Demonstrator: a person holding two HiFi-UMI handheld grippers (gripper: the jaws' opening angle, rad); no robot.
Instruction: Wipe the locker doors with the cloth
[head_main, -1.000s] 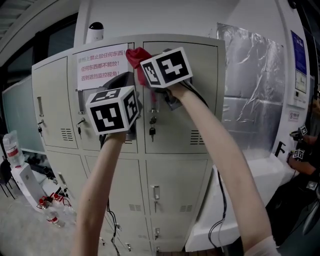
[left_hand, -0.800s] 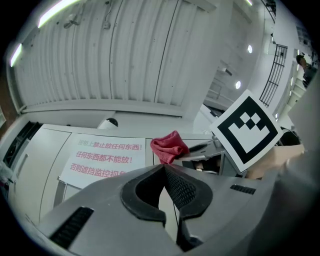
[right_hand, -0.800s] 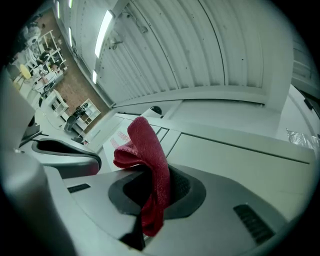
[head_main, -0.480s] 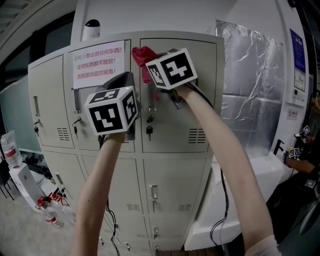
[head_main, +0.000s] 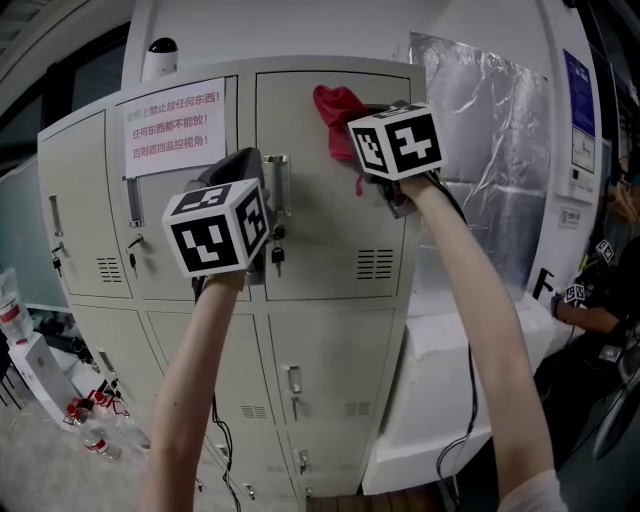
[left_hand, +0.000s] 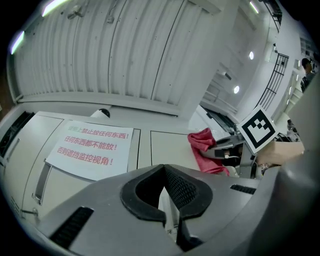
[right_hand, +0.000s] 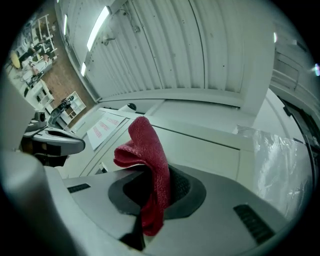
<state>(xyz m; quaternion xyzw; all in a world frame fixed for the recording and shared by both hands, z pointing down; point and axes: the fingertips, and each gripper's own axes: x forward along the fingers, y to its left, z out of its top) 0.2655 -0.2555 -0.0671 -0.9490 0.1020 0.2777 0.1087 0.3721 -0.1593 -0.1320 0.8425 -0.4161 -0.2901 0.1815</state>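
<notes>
A red cloth (head_main: 337, 108) is pressed against the upper part of the top right locker door (head_main: 330, 235), and my right gripper (head_main: 362, 122) is shut on it. The right gripper view shows the cloth (right_hand: 148, 150) folded up out of the closed jaws of that gripper (right_hand: 152, 192). My left gripper (head_main: 258, 162) is held up by the door's handle (head_main: 276, 183), lower and to the left of the cloth. In its own view the left gripper (left_hand: 164, 172) is shut with nothing gripped, and the cloth (left_hand: 202, 146) shows to the right.
A paper notice (head_main: 172, 125) with red print is taped on the neighbouring door. Keys hang in the locks (head_main: 277, 260). Plastic sheeting (head_main: 470, 150) and a white ledge (head_main: 455, 340) lie right of the lockers. Bottles (head_main: 95, 430) stand on the floor at left. A person (head_main: 600, 300) sits at far right.
My right gripper has carried the cloth rightward across the top right door, from its left edge towards the middle. The left gripper has stayed by the handle.
</notes>
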